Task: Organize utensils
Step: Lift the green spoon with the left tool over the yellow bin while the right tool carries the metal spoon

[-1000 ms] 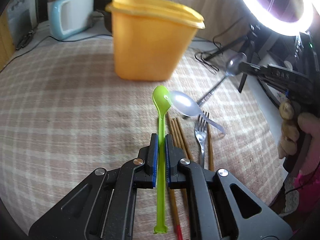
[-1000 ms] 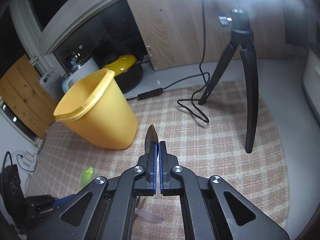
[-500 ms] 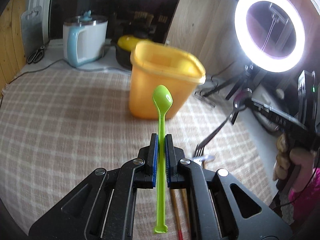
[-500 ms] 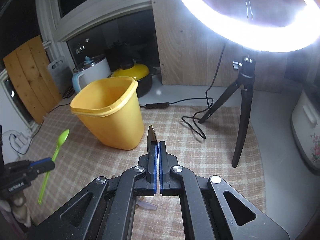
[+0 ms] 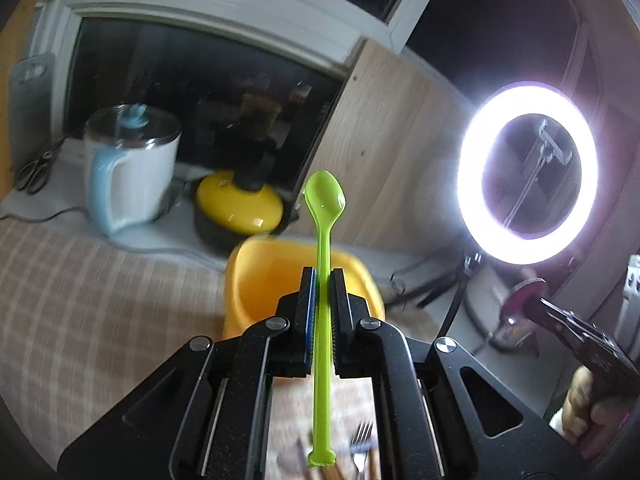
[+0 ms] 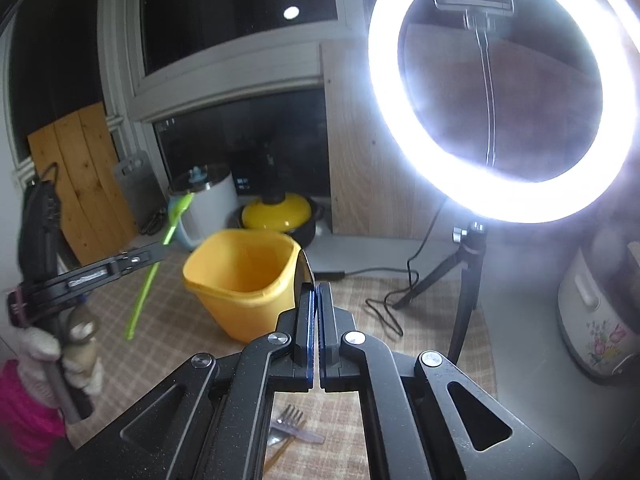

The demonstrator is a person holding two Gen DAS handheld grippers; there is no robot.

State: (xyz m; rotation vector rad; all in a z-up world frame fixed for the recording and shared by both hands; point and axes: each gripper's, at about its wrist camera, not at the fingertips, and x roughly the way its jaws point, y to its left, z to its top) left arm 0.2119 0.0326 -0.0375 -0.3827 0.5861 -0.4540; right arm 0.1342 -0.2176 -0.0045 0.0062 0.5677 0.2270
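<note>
The left claw (image 5: pixel 322 276) is clamped on the thin stem of a lime-green plastic spoon (image 5: pixel 323 248), gripped near mid-length so the bowl stands beyond the fingertips and the handle end trails back between the arms. In the right wrist view this claw (image 6: pixel 158 251) is held raised to the left of the container by a gloved hand (image 6: pixel 60 356), with the spoon slanting up and away. The right claw (image 6: pixel 315 292) is pinched narrow on a metal spoon (image 6: pixel 303 270), only its dark bowl edge showing past the pads. Below it a silver metal fork (image 6: pixel 289 426) lies on the checked beige cloth of the bench (image 6: pixel 404 280). Just ahead of both claws stands the open yellow plastic container (image 6: pixel 244 280), upright and well lit inside. Beyond it, near the window, sit a yellow-lidded black pot (image 6: pixel 282 216) and a white and blue kettle (image 5: pixel 128 176). A glowing white ring light (image 6: pixel 504 92) stands on a black tripod to the right.
</note>
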